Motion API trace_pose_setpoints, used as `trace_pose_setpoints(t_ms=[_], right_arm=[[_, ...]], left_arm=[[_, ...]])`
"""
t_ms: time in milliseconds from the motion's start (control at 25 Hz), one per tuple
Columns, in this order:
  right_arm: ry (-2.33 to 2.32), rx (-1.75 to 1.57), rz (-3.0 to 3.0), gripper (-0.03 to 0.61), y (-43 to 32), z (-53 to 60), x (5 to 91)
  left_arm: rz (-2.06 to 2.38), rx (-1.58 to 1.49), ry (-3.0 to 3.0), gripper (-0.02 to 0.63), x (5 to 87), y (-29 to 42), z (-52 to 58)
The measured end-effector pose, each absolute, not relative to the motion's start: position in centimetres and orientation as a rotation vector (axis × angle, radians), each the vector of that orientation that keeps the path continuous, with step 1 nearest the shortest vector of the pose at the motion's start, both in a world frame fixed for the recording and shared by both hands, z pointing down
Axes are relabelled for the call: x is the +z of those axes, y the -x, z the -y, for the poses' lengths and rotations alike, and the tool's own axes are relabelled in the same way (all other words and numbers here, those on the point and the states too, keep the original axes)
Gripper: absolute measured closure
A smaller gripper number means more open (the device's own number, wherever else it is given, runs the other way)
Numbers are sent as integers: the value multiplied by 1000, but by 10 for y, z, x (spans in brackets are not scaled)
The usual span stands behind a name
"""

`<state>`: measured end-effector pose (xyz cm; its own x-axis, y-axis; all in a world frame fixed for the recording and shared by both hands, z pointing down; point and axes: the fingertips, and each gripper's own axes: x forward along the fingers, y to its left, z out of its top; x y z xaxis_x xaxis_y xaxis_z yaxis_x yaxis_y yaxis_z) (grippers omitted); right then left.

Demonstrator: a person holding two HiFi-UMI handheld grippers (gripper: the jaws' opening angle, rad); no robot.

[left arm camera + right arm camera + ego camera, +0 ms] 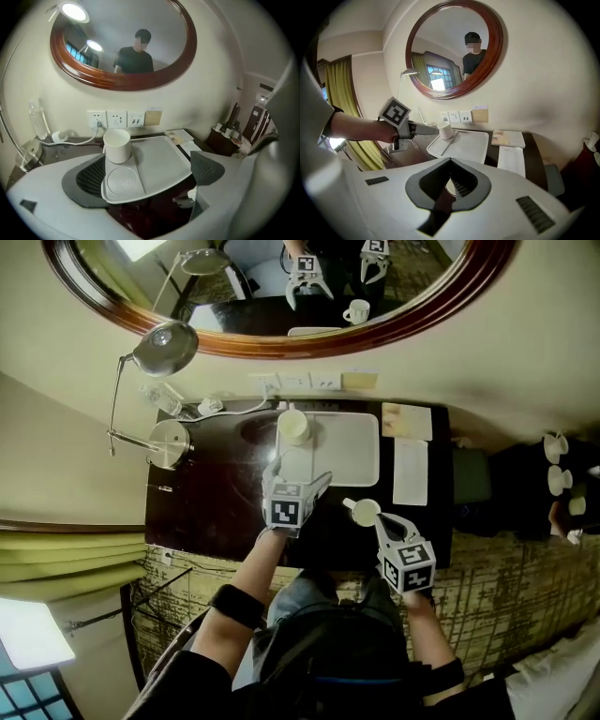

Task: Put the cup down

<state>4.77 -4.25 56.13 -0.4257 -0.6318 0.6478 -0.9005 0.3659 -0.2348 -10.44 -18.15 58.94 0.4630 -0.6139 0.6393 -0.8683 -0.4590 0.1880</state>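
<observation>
A white handleless cup (293,427) (116,145) (446,130) stands upright in the far left corner of the pale tray (349,444) (159,159) (469,143) on the dark table (202,507). My left gripper (298,474) (147,187) is open at the tray's near left edge. Its jaws are spread wide, short of the cup and touching nothing. My right gripper (373,518) (449,176) hovers by the table's front edge, shut on the rim of a second white cup with a handle (362,511). In the right gripper view only a sliver of that cup shows past the jaws.
A desk lamp (165,348) with a round base (170,443) and a clear bottle (161,399) stand at the table's left. Papers (410,471) and a booklet (406,420) lie right of the tray. Wall sockets (296,382) sit under the oval mirror (281,338). More cups (557,465) are far right.
</observation>
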Motion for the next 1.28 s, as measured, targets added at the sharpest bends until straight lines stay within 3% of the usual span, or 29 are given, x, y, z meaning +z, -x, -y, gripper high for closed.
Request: trace_pose_setpoints(t_ms=[160, 840, 1000, 1120, 1280], right_arm=[[-1325, 836, 2189, 574, -32, 41, 564], [-1415, 989, 2078, 574, -51, 13, 614], [-1429, 1001, 2067, 574, -55, 11, 616], [-1435, 1008, 2063, 574, -57, 9, 615], [-1434, 1023, 2066, 574, -57, 6, 617]], left_arm=[[1264, 723, -2220, 11, 605, 116, 228], [1258, 843, -2223, 16, 670, 129, 318], [1253, 898, -2207, 94, 677, 134, 323], [1229, 932, -2201, 192, 680, 134, 321], [1220, 957, -2211, 197, 679, 136, 320]])
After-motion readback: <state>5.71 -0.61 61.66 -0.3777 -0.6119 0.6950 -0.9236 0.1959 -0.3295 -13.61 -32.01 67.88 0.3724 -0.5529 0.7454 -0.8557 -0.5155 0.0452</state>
